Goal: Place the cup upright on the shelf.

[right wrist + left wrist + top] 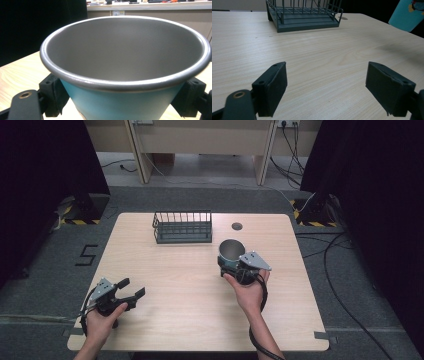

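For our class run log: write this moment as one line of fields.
right gripper: shut on cup | left gripper: open, nothing between jaws | rack: far side of table, apart from cup

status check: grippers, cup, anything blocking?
Right gripper shut on the teal cup, jaws on its sides. Left gripper open, low over the table. Wire rack sits beyond the cup; nothing between them.

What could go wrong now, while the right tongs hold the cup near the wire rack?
1. The right tongs clamp the tapered blue cup below its rim; it might slip.
2. The wire rack stands close behind, so the cup could knock it.
3. The left tongs are open and idle, giving no support.
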### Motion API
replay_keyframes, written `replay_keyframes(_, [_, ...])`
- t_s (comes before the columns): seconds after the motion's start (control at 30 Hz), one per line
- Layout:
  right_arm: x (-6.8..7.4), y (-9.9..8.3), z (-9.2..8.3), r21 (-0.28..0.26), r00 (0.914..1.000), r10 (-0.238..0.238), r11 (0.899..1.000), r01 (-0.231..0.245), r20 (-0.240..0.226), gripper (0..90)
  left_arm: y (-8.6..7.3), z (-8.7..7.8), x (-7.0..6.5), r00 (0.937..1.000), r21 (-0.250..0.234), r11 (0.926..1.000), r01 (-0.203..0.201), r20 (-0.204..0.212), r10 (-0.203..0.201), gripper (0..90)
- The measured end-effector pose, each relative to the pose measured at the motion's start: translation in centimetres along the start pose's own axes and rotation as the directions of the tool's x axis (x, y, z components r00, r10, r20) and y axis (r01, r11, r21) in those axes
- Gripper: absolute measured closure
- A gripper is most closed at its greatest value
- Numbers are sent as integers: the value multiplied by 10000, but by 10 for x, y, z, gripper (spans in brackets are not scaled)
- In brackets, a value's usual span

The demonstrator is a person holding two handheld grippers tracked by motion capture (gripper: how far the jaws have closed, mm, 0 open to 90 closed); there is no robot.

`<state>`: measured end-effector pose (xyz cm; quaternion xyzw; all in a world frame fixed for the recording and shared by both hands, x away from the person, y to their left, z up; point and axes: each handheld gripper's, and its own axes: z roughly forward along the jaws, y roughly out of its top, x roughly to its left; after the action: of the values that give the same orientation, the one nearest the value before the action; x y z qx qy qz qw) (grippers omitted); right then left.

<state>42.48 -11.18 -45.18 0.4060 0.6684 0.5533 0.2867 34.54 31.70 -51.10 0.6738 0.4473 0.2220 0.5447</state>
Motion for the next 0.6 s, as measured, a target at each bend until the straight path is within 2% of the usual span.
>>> replay_keyframes(0.6, [13, 9, 22, -59, 9998, 11, 10000, -13, -180, 172, 0, 1, 0, 10000, -9, 10000, 11, 43, -11, 172])
